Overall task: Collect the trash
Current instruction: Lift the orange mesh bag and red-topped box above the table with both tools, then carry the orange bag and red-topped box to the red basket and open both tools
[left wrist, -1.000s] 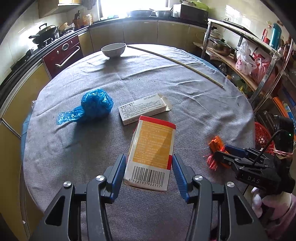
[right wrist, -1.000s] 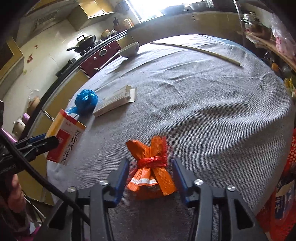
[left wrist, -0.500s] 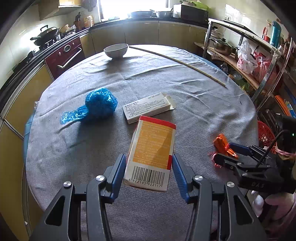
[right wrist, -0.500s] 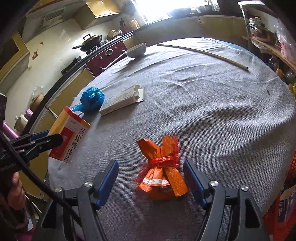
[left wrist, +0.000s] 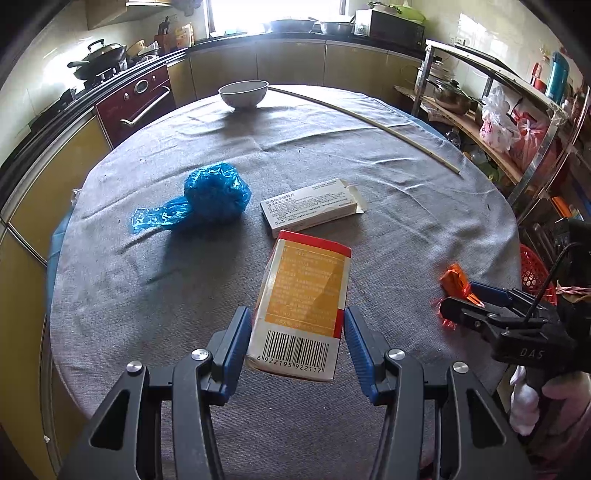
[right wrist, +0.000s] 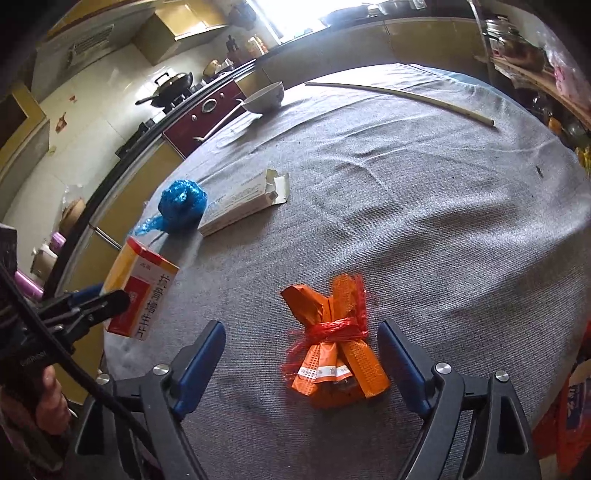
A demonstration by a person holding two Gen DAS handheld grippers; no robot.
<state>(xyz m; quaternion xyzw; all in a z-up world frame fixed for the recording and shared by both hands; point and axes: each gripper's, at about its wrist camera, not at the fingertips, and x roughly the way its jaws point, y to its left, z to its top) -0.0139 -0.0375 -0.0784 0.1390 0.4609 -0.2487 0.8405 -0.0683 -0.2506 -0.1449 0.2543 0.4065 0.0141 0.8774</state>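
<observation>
Tabletop: right tool [right wrist: 301,363] newly wider

You are working in a kitchen, at a round table [left wrist: 424,206] covered with a creased grey cloth. Beyond its far edge a bright window [left wrist: 273,13] washes out the view and throws light across the cloth. Under it runs a dark countertop [left wrist: 295,37] over yellow-olive cabinets [left wrist: 288,66], which bend round along your left. There you have a dark red oven [left wrist: 136,98] below a hob carrying a black wok [left wrist: 98,59]. The walls are pale glossy tile [right wrist: 92,96]. To your right stands a metal rack [left wrist: 491,122] with wooden shelves, crowded with pots and plastic bags, and a microwave [left wrist: 391,24] sits on the counter's right end.
</observation>
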